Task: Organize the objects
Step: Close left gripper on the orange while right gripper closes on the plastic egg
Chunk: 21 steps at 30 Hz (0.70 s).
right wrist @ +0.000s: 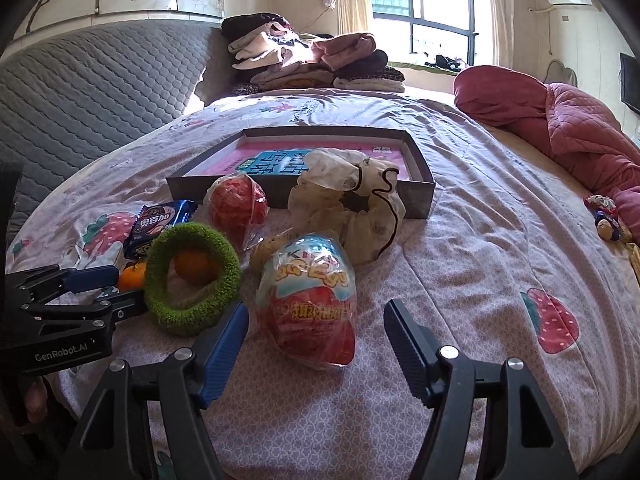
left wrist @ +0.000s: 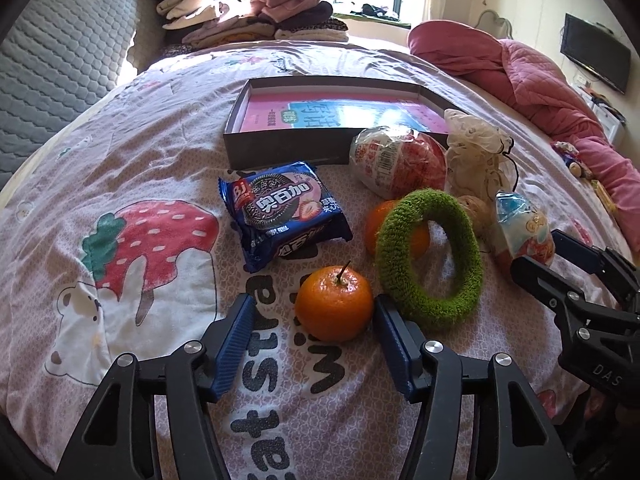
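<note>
Left gripper [left wrist: 314,316] low over bedspread [left wrist: 160,184], jaws spread, near tangerine [left wrist: 334,304] sitting between fingers; right finger about touching the fruit, left finger clear, nothing clamped. Right gripper [right wrist: 316,332] likewise wide, straddling near end of wrapped blue-and-red egg toy [right wrist: 308,300], gaps on both sides, no grip. Green fuzzy ring [left wrist: 430,258] just right of tangerine, propped on second tangerine [left wrist: 378,222] behind it. Blue cookie pack [left wrist: 282,212] left and farther. Red wrapped egg [left wrist: 398,162] and cream scrunchie [right wrist: 352,204] farther still, against near wall of open grey box [left wrist: 286,146] with pink book inside. Folded clothes [left wrist: 248,12] at far end of bed, pink quilt [right wrist: 560,120] far right.
</note>
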{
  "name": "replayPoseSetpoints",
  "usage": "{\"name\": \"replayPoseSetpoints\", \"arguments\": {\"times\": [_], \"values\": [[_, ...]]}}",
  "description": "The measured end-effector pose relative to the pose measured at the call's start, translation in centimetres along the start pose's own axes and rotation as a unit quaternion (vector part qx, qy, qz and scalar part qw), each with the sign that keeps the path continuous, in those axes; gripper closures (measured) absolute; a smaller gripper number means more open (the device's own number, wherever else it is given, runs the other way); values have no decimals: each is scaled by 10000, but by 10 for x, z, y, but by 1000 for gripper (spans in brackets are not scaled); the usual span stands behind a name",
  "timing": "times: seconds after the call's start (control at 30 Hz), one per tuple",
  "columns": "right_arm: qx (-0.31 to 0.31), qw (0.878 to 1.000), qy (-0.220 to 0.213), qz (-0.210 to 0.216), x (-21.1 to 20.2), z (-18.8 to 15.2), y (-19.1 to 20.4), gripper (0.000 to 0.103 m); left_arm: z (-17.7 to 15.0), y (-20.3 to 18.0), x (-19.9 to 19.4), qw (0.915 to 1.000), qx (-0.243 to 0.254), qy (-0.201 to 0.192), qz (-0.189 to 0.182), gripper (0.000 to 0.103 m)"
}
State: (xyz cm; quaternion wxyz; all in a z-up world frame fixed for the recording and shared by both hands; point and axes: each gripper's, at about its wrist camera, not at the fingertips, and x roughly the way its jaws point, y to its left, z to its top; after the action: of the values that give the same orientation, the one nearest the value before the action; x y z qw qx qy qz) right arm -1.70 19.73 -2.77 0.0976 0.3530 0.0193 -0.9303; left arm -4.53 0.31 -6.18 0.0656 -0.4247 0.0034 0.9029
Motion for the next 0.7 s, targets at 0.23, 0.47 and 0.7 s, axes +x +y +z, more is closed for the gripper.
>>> {"name": "replayPoseSetpoints", "arguments": {"times": [0.23, 0.47, 0.7], "values": [[-73, 10000, 9, -62, 12, 5, 0, 42, 1, -2, 5, 9999, 17, -86, -85, 49], [-100, 9999, -25, -16, 16, 4, 0, 48, 3, -2, 7, 9994, -56, -125, -323, 63], [-97, 9999, -131, 23, 10, 4, -1, 48, 2, -1, 5, 9991, -73, -227, -361, 64]]}}
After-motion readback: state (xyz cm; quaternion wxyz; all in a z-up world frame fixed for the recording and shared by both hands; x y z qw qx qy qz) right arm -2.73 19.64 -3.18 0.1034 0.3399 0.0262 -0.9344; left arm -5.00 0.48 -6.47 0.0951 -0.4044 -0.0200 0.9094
